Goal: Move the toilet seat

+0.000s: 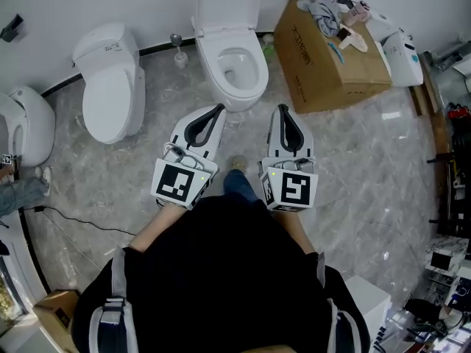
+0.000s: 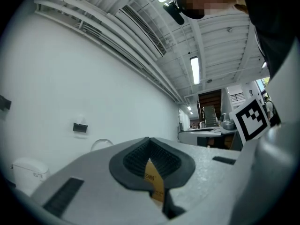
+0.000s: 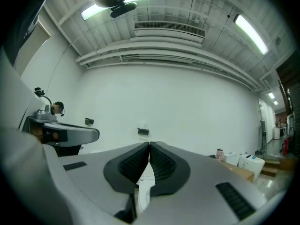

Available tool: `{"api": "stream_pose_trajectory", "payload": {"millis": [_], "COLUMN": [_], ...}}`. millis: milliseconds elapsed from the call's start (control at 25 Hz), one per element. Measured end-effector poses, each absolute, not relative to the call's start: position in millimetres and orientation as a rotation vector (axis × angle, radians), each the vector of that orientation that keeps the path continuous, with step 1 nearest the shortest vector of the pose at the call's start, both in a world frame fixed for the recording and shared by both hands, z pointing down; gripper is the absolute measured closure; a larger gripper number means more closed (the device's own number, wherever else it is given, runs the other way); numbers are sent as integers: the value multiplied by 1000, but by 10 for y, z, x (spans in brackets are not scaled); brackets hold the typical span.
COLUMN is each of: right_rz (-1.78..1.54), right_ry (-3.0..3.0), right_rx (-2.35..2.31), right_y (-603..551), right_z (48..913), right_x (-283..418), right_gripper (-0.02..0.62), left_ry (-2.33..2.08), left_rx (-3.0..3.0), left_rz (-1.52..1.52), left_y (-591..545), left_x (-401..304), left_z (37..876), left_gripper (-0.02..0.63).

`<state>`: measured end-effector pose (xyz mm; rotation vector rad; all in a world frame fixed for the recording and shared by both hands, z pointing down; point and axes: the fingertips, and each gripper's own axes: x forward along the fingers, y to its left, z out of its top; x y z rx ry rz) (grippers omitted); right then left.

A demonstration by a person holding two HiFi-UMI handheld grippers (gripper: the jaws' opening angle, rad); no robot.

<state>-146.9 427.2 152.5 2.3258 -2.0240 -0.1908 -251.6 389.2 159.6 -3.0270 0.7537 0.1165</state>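
– Grey marble floor (image 1: 368, 168), white toilets along the wall. Which one's in front of us?

– The middle toilet (image 1: 234, 94). Its lid (image 1: 228, 2) stands up vs. the wall, and the toilet seat (image 1: 259, 65) looks to lie flat on the bowl rim. We can't say more than that from up here.

– What's around it?

– A cardboard box (image 1: 331, 57) just beside it on the right, w/ clothes and odds piled on top. On the left there's a brush (image 1: 179, 50) by the wall, then a second toilet (image 1: 110, 87) w/ its lid down.

– And our claws?

– We hold both low over the floor, just short of the bowl, tips pointing at it and touching nothing. The left claw (image 1: 218, 107) is pressed together and empty. In the left gripper view its ribbed pads (image 2: 136, 161) meet at the tip. The brown bit seen thru the gap below looks like the box, beyond the claw and not gripped.

– Right one?

– The right claw (image 1: 283, 109) is the same: closed, nothing in it. In the right gripper view the pads (image 3: 131, 163) touch, w/ white porcelain showing thru the slot underneath.

– Where do we stand?

– Square to the bowl, one shoe (image 1: 237, 164) on the floor between the two claws.
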Motion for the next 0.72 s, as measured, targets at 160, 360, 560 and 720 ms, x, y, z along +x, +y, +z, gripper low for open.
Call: {"api": "stream_pose_trajectory", "payload": {"millis": [160, 360, 560, 720], "right_rz": [-177, -170, -174, -176], "right_ry": [-2078, -2133, -2184, -2227], "right_rx": [2282, 2216, 2167, 2119], "right_y": [3907, 3456, 3113, 2871], "right_z": [1499, 1499, 1494, 1513], "right_x": [-1155, -791, -425, -202], "right_gripper": [572, 572, 572, 572], "left_ry": [822, 902, 973, 1048], "left_rx": [-3014, -2988, -2960, -2938], "left_rz": [112, 137, 156, 155], "left_y": [3580, 3191, 2893, 2681], "left_x": [-2261, -1922, -1584, -1384], "left_z": [1563, 1511, 1485, 1487], "left_gripper": [598, 598, 598, 598]}}
